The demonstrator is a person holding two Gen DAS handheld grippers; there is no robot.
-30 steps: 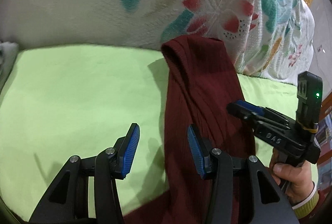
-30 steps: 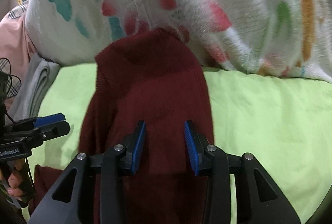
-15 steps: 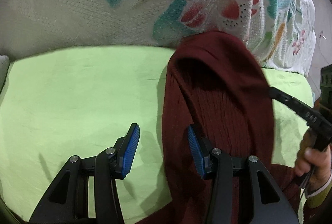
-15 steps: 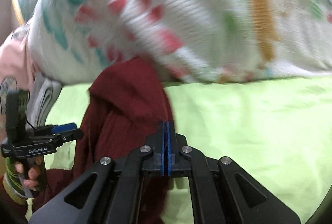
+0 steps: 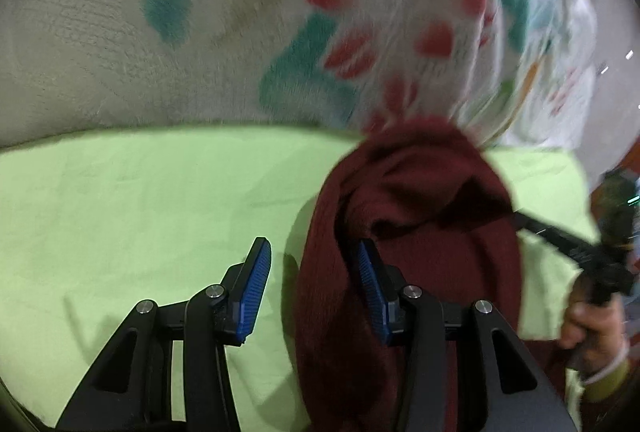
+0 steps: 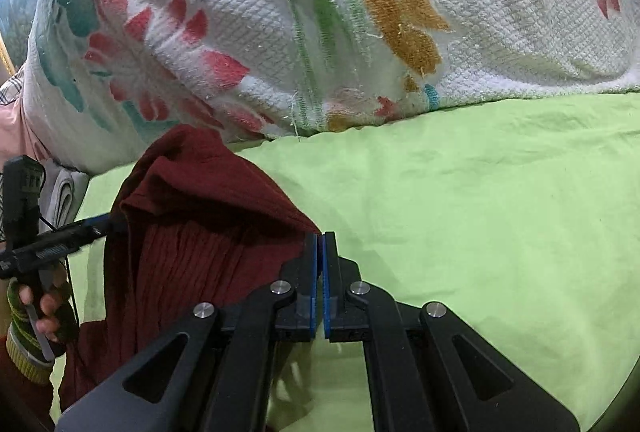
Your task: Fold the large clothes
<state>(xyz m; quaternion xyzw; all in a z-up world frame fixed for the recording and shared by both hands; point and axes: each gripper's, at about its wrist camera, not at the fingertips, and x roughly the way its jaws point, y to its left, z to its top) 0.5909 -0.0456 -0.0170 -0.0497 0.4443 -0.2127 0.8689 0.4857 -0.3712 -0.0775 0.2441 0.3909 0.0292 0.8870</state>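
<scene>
On the lime-green bedsheet, folding has barely begun: the right gripper pinches the bunched dark-red ribbed knit garment; the left gripper gapes beside it.

right hand-held gripper: its pads stood apart over the cloth a second ago; now they are pressed together on an edge of the dark red garment.
garment: it lay long and flat on the green bed sheet; now it is pulled up into a bunched peak.
left hand-held gripper: closer to the garment, whose fold now touches its right pad.
</scene>
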